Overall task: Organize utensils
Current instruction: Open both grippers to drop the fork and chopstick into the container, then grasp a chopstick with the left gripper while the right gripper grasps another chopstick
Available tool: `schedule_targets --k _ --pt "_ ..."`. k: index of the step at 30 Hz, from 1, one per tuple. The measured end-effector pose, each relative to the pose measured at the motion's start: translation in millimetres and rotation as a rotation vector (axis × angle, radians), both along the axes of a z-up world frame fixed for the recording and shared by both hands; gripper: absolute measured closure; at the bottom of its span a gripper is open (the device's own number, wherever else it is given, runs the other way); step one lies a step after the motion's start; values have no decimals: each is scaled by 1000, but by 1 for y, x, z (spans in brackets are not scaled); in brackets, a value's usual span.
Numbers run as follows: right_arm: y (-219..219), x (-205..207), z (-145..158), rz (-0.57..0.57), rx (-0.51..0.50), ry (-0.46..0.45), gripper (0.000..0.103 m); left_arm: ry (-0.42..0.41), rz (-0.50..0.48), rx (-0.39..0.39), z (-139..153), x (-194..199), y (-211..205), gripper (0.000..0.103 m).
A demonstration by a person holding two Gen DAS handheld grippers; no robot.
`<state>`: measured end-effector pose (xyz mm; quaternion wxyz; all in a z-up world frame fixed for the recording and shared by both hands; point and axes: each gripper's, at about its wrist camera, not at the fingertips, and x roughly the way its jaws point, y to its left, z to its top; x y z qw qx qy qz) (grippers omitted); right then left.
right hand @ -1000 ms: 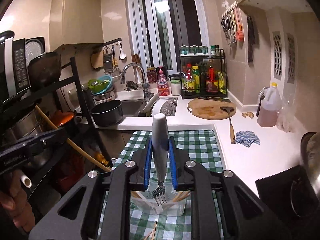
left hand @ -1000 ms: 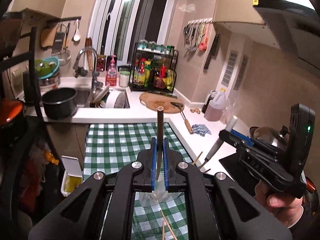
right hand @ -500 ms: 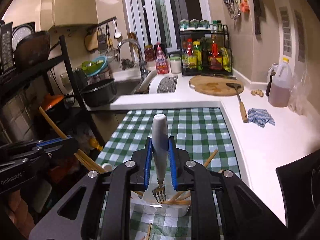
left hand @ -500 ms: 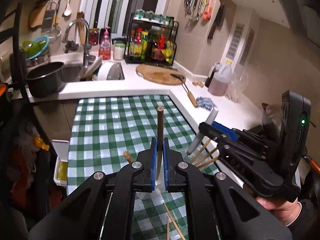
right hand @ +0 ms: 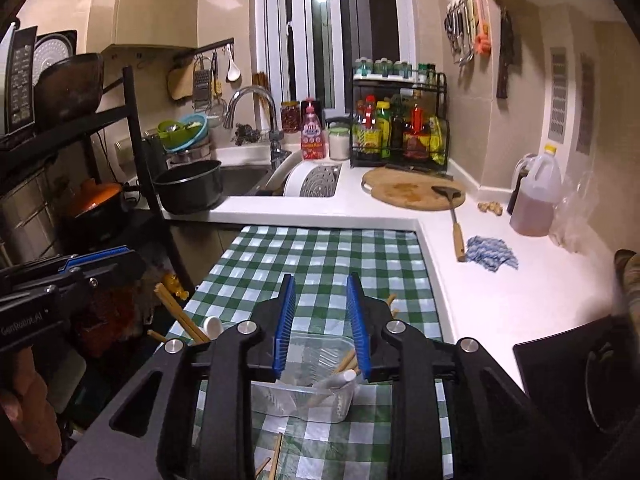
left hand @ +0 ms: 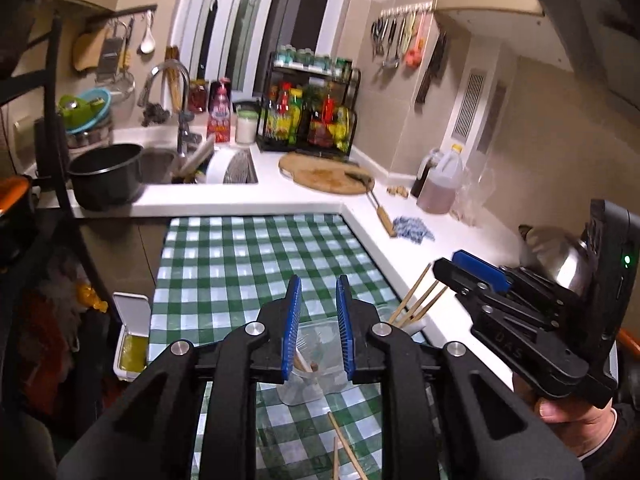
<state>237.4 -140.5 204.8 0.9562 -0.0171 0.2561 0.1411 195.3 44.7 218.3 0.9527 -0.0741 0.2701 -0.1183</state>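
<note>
My left gripper [left hand: 319, 328] hangs over a clear cup [left hand: 300, 394] on the green checked tablecloth [left hand: 256, 264]. Its jaws are opening, with nothing between the blue pads. A dark-tipped wooden stick [left hand: 311, 367] leans in the cup just below them. My right gripper [right hand: 322, 320] is likewise opening and empty above a clear tub [right hand: 304, 400]. A white-handled fork [right hand: 340, 379] and chopsticks [right hand: 345, 360] lie in that tub. The left wrist view shows the right gripper [left hand: 452, 270] at the right, beside standing chopsticks [left hand: 416, 300].
Loose chopsticks [left hand: 346, 454] lie on the cloth near its front edge. A white counter [right hand: 492, 292] runs along the right with a blue rag [right hand: 490, 254], a spatula [right hand: 456, 224] and an oil jug [right hand: 536, 200]. A black shelf rack [right hand: 136, 148] stands at the left.
Both grippers have let go and stand open. The wooden stick has dropped from the left jaws into the cup, and the fork from the right jaws into the tub. Both hands have sunk lower.
</note>
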Motion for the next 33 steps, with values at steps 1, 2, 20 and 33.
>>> schedule_targets --k 1,2,20,33 --pt "-2 -12 7 -3 -2 -22 76 -15 4 -3 4 -9 1 86" --pt "-4 -21 11 -4 -2 -36 76 -26 8 -2 6 -15 1 85" --pt "-30 -218 -79 -124 35 -74 72 -65 113 64 -108 -181 0 84" --pt "-34 -247 -184 -131 2 101 74 16 117 110 -185 -206 -9 84"
